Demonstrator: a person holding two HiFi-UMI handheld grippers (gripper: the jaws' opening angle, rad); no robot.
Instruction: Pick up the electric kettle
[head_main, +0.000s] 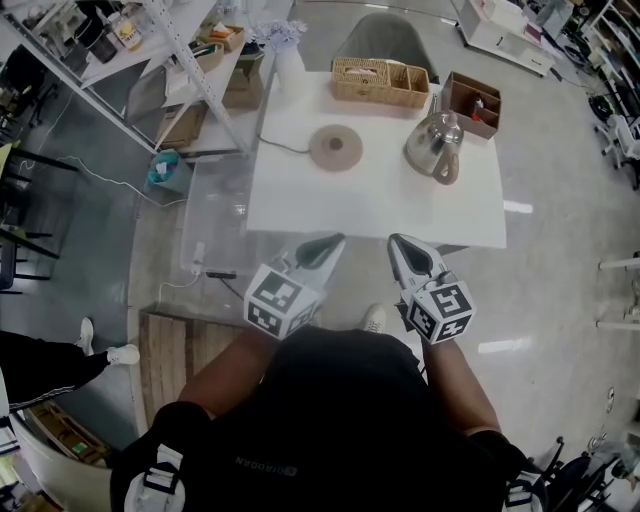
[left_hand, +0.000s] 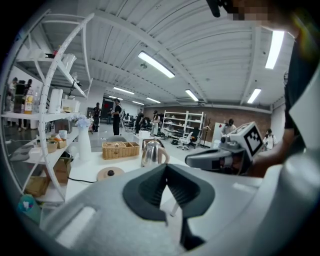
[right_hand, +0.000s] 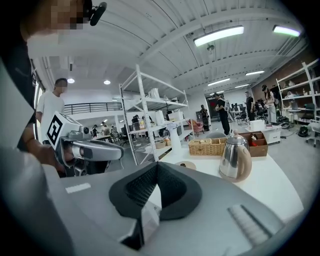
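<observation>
The steel electric kettle (head_main: 436, 145) with a tan handle stands upright at the right side of the white table (head_main: 300, 205). Its round tan base (head_main: 336, 148) lies apart from it near the table's middle, with a cord running left. Both grippers hover at the table's near edge, well short of the kettle. My left gripper (head_main: 335, 241) is shut and empty, and so is my right gripper (head_main: 397, 241). In the left gripper view the kettle (left_hand: 152, 154) shows ahead beyond the closed jaws (left_hand: 166, 166). In the right gripper view the kettle (right_hand: 235, 157) stands ahead to the right of the closed jaws (right_hand: 157, 165).
A wicker basket (head_main: 380, 82) and a brown box (head_main: 472, 103) sit at the table's far edge, close behind the kettle. A white vase (head_main: 288, 65) stands at the far left corner. A metal shelf rack (head_main: 180, 60) is left of the table. A person's shoe (head_main: 122, 354) shows on the left floor.
</observation>
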